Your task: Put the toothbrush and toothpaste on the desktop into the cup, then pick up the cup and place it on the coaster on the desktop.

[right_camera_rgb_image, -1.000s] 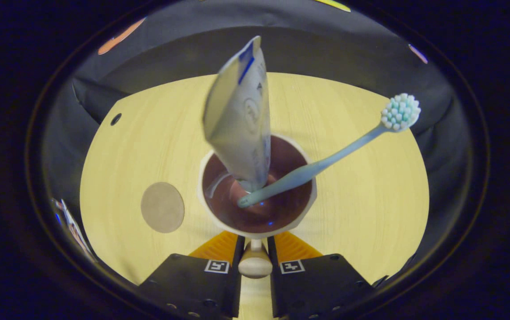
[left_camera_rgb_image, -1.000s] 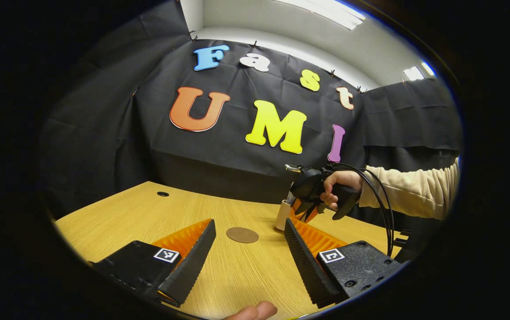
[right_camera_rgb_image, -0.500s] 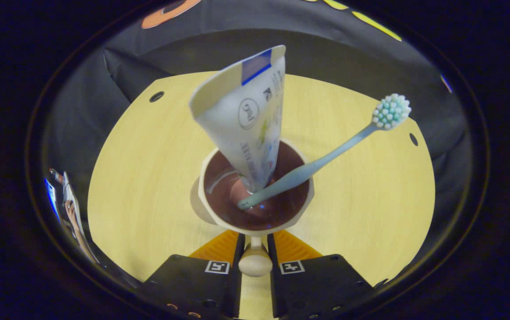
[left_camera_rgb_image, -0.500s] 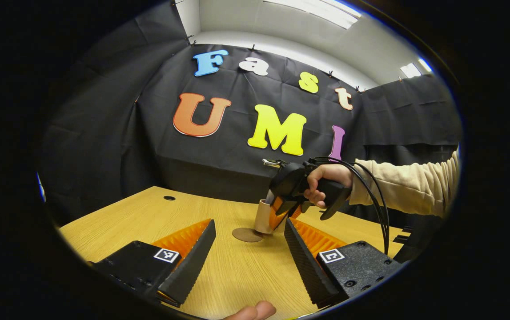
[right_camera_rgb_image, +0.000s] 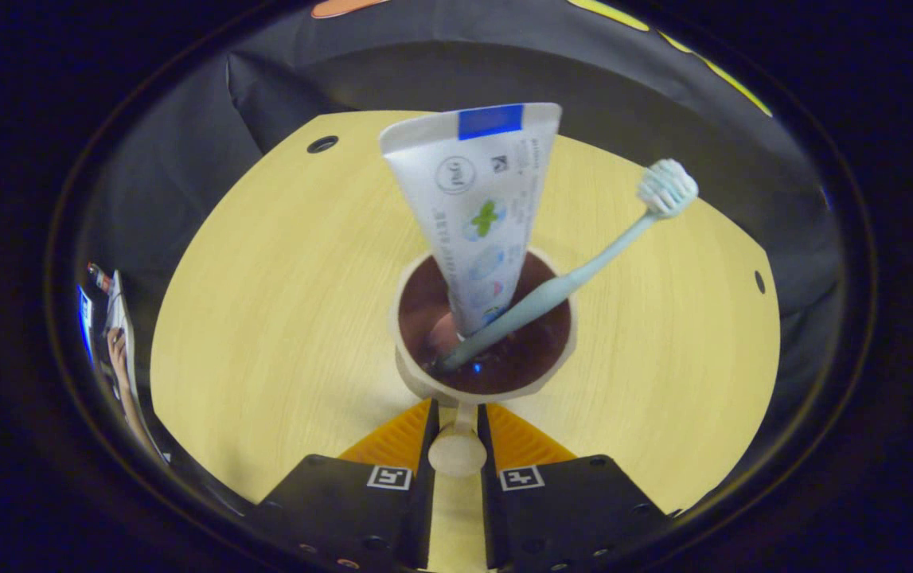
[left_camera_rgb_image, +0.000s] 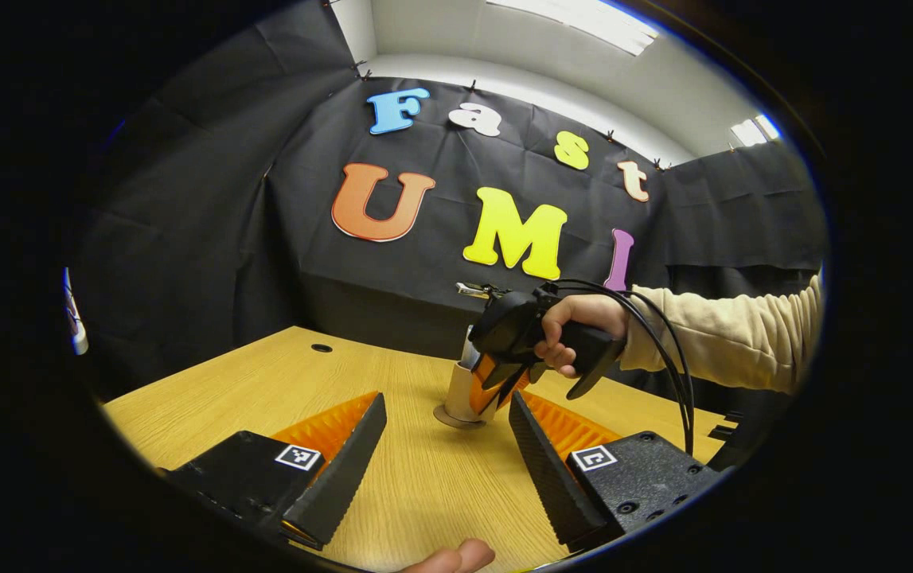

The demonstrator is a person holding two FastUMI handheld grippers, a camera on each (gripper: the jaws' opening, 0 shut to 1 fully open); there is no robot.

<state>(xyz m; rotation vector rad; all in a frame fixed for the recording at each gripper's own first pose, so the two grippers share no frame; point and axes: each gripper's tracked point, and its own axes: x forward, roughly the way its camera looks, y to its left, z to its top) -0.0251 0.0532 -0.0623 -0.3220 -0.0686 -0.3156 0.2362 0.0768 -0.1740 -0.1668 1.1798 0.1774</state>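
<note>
Right gripper (right_camera_rgb_image: 456,414) pinching cup (right_camera_rgb_image: 485,334) by its handle, upright directly over coaster (left_camera_rgb_image: 456,419); left gripper (left_camera_rgb_image: 446,446) spread, idle.

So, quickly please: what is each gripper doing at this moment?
Left gripper: open, holding nothing.
Right gripper: closed on the handle of the cup, which holds the toothpaste and toothbrush.

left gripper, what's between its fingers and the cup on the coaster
In the left gripper view, only bare wooden desktop lies between the open left gripper and the cup, which sits on the coaster held by the right gripper.
</note>
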